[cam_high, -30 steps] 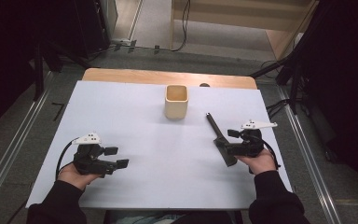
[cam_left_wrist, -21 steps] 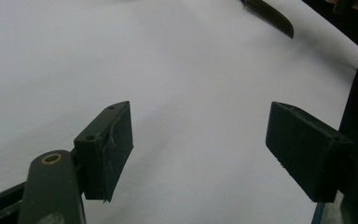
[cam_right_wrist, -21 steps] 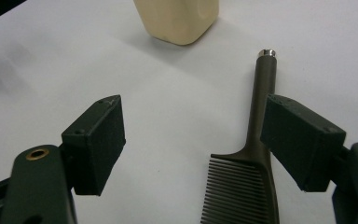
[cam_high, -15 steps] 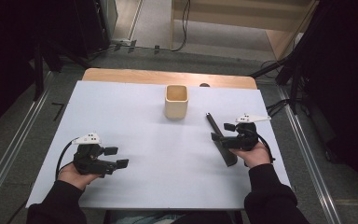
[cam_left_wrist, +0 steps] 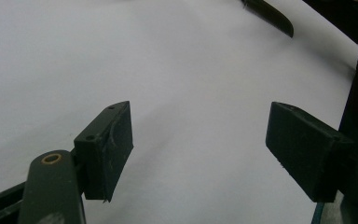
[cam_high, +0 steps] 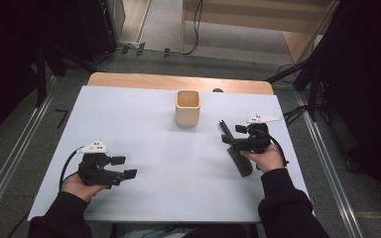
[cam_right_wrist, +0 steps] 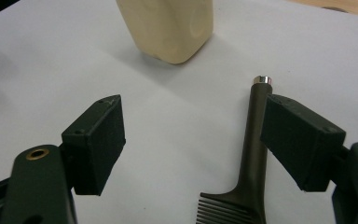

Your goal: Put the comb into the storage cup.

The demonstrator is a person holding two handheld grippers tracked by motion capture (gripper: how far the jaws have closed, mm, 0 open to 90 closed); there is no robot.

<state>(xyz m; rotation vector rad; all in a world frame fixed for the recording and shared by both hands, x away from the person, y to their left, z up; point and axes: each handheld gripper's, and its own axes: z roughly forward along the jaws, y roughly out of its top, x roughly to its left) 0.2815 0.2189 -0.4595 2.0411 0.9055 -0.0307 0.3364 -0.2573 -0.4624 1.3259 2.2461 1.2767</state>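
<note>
One dark comb (cam_right_wrist: 251, 154), one cream cup (cam_high: 187, 107), two grippers, right gripper (cam_high: 231, 142) and left gripper (cam_high: 127, 173) fingers apart

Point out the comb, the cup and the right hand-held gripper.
comb (cam_right_wrist: 254, 140), right gripper view, on its handle.
cup (cam_high: 187, 108), high view, on its front wall.
right hand-held gripper (cam_right_wrist: 198, 144), right gripper view, midway between fingertips.

White-topped table (cam_high: 144, 124), grey floor (cam_high: 168, 29), dark surroundings, wooden furniture (cam_high: 258, 20) beyond.

cream cup (cam_high: 187, 107), dark comb (cam_right_wrist: 242, 182), white table (cam_high: 144, 124)
</note>
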